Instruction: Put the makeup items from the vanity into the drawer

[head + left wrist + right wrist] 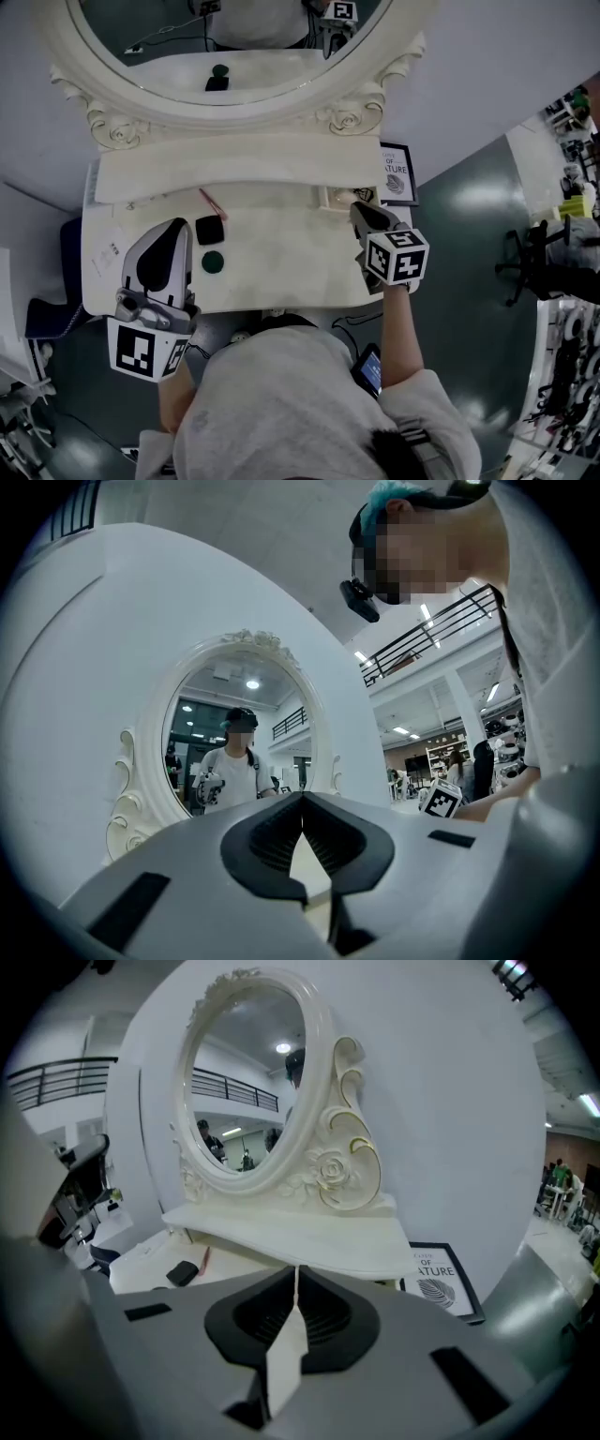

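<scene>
While the left gripper (176, 225) hangs over the left half of the cream vanity top (281, 277), its jaws are pressed together with nothing in them, which its own view shows plainly. Just right of its tips sit the makeup bits, all out on the top. There's a thin pink stick (213, 202) at the back, a black square compact (209, 230) in front of it, and a round dark green pot (213, 262) nearest the person. Behind them is the big oval mirror (187, 47) in a carved cream frame, with a shelf under it. Further right there's a little cream compartment (339, 197) at the back of the top, and I can't tell what's in it. The right gripper (357, 210) is just beside it, jaws closed and empty too. Past the vanity's edge a framed print (398, 173) stands at the white wall, then comes glossy dark green floor (459, 244) and a black office chair (525, 262).
</scene>
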`<action>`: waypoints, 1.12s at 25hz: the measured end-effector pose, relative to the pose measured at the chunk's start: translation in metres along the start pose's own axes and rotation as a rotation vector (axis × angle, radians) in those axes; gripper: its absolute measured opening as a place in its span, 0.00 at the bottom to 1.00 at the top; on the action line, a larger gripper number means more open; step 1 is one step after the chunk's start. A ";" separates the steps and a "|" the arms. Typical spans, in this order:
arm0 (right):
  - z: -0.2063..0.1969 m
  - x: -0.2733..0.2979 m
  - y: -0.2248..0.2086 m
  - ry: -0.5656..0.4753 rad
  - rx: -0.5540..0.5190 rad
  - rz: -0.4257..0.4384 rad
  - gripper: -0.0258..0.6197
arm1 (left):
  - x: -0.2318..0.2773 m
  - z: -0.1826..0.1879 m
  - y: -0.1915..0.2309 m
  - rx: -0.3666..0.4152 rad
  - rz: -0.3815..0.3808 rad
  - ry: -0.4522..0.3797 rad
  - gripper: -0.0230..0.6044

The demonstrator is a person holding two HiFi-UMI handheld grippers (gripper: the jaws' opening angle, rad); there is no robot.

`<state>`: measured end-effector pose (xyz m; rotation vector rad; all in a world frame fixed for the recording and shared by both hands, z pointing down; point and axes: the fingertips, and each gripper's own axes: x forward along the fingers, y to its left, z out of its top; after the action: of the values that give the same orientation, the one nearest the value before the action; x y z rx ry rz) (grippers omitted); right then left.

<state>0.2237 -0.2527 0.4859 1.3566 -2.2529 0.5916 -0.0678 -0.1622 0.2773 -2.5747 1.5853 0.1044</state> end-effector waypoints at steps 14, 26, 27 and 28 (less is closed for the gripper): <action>0.036 -0.066 0.080 -0.294 0.017 0.075 0.08 | -0.033 0.015 -0.009 0.013 -0.052 -0.040 0.06; 0.045 -0.120 0.143 -0.415 -0.029 0.127 0.08 | -0.070 0.025 -0.023 0.013 -0.080 -0.050 0.06; 0.045 -0.125 0.148 -0.425 -0.035 0.129 0.08 | -0.073 0.027 -0.024 0.015 -0.082 -0.051 0.06; 0.046 -0.130 0.152 -0.434 -0.037 0.131 0.08 | -0.076 0.029 -0.026 0.016 -0.085 -0.052 0.06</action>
<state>0.1357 -0.1222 0.3547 1.4357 -2.6963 0.3139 -0.0789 -0.0791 0.2598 -2.5998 1.4512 0.1493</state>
